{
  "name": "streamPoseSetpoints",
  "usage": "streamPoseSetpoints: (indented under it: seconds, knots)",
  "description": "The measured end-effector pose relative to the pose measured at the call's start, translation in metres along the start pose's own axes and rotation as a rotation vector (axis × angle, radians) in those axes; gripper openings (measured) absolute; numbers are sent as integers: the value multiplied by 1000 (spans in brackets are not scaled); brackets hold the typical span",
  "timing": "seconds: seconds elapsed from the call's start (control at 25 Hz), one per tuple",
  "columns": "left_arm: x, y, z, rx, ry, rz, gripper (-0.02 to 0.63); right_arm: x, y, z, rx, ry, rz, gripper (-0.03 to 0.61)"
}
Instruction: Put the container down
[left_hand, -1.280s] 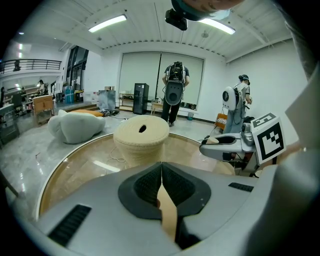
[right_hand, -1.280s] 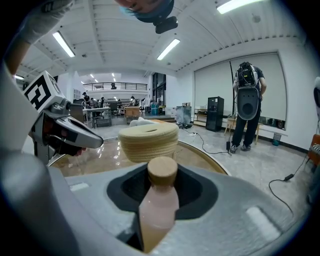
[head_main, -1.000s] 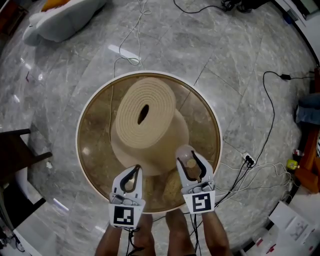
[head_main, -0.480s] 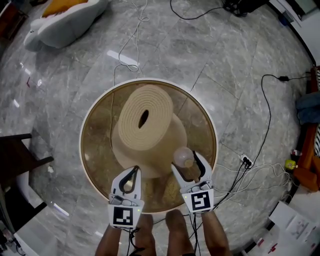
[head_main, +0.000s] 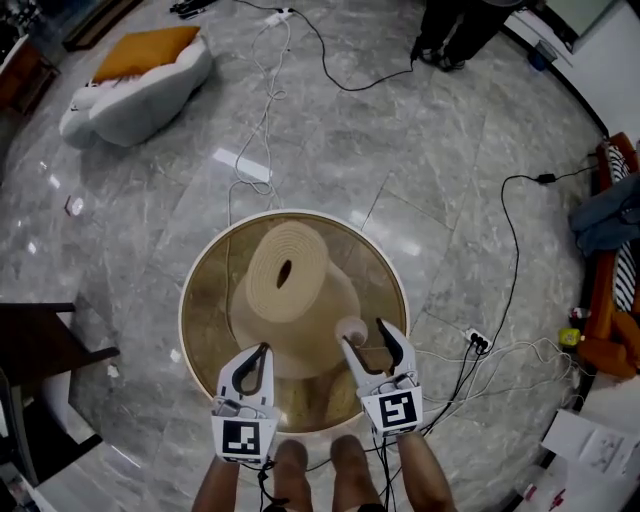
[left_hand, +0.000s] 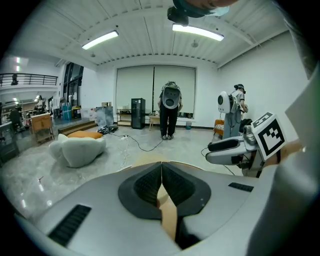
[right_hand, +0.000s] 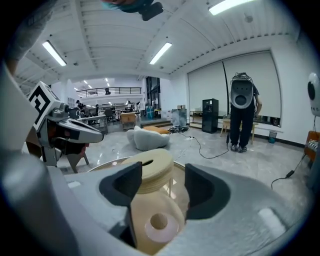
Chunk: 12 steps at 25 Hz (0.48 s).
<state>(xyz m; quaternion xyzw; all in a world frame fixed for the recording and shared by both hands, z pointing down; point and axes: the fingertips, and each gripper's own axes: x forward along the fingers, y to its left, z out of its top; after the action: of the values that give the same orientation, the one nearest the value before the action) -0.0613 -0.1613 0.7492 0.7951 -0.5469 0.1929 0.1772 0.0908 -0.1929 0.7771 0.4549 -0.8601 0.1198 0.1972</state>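
The container (head_main: 351, 328) is a small, pale, translucent round pot standing on the round glass-topped table (head_main: 200, 300). My right gripper (head_main: 364, 338) is just behind it, with its left fingertip beside the pot. In the right gripper view the container (right_hand: 161, 227) sits low between the jaw bases, untouched by the pads. Those jaws stand wide and are closing, with nothing pressed between them. My left gripper (head_main: 262, 352) hovers over the table's near left part. Its pads (left_hand: 150, 182) meet, and I see nothing gripped.
A big beige ribbed hat-shaped piece (head_main: 285, 270) fills the table's middle. Cables (head_main: 265, 120) and a power strip (head_main: 475, 342) lie on the marble floor. A white and orange cushion (head_main: 130, 75) lies far left, and a dark chair (head_main: 40, 350) stands at left. A person (head_main: 455, 25) stands far off.
The right jaws have widened and let go of the container, which now stands on the table by the left fingertip. Both grippers have drawn back, and the head view has risen.
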Motion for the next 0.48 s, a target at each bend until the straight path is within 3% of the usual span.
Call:
streamPoseSetpoints:
  seconds: [0.28,0.48]
  knots:
    - [-43,0,94,129,-82,-7,20,-45,-10,98,28,-57,-48,230]
    - [-84,-5,176,171,-142,4,20,-83,-8,175,28,-97,-70,198]
